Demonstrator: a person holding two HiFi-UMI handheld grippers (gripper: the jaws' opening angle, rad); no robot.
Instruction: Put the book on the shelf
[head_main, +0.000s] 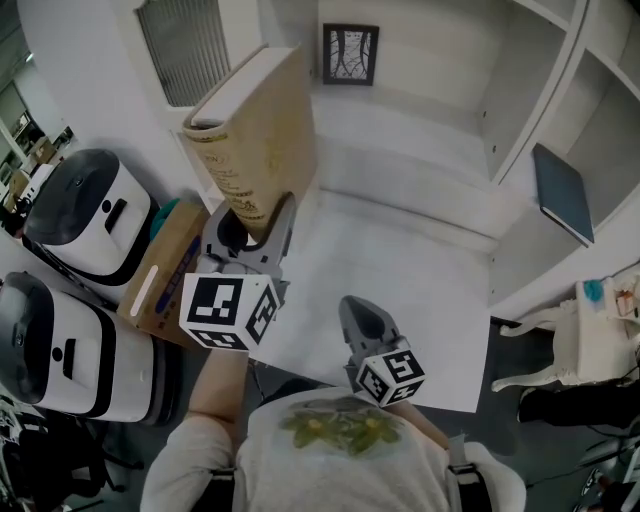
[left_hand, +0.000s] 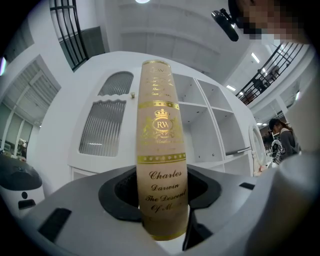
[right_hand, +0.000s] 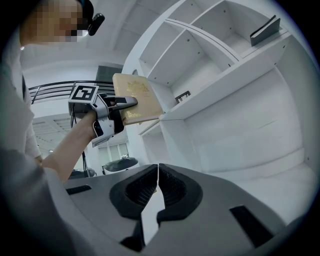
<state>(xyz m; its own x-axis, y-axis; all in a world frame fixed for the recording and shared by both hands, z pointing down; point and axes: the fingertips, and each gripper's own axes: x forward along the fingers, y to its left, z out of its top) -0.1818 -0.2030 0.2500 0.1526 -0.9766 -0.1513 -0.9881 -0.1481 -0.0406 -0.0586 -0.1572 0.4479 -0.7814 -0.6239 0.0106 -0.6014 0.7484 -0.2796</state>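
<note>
Left gripper (head_main: 250, 235): jaws clamped on the lower spine of the tan Darwin book (left_hand: 161, 150).
Book: stood upright in the air, above the left edge of the white counter (head_main: 400, 250), well apart from the shelf (head_main: 520, 120).
Right gripper (right_hand: 158, 186): jaws pressed together, nothing between them.
Open room: the shelf compartments were mostly bare; one dark book (head_main: 563, 192) leaned in a right compartment.
</note>
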